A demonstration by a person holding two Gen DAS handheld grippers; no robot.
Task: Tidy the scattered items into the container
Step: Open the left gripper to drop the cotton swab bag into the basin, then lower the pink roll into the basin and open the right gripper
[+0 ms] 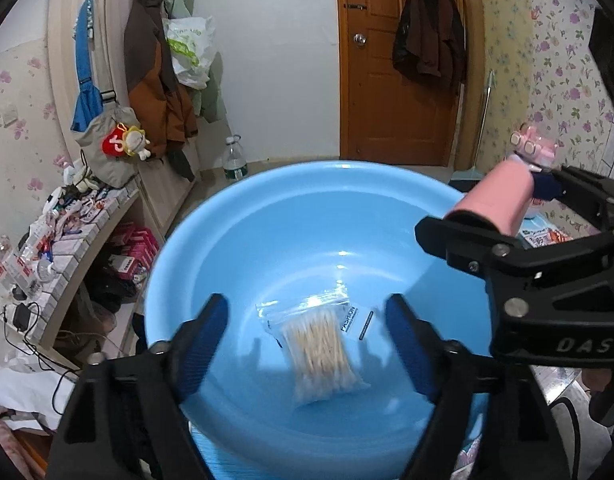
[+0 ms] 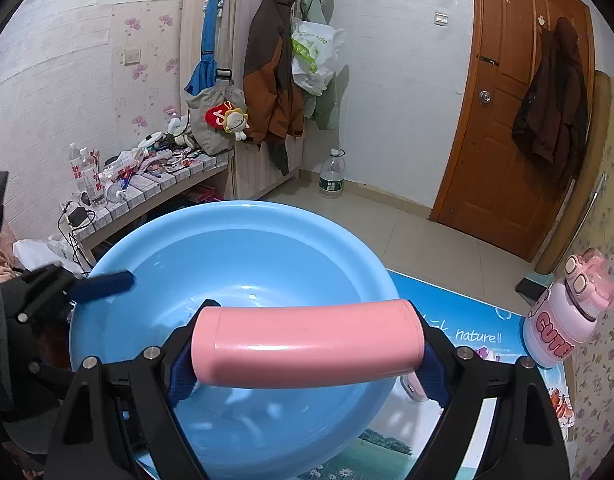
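A large light-blue basin [image 1: 275,208] fills the left wrist view and also shows in the right wrist view [image 2: 243,216]. A clear bag of cotton swabs [image 1: 323,348] lies on its bottom. My left gripper [image 1: 307,344] is open and empty above the bag. My right gripper [image 2: 307,352] is shut on a pink cylindrical case [image 2: 307,344], held crosswise over the basin's near rim. From the left wrist view the case [image 1: 495,200] hangs over the basin's right rim.
A pink and white bottle [image 2: 567,312] stands on the printed blue mat [image 2: 467,320] to the right of the basin. A cluttered shelf [image 2: 147,184] runs along the left wall. A water jug [image 2: 331,174] stands on the floor near a wooden door [image 2: 519,120].
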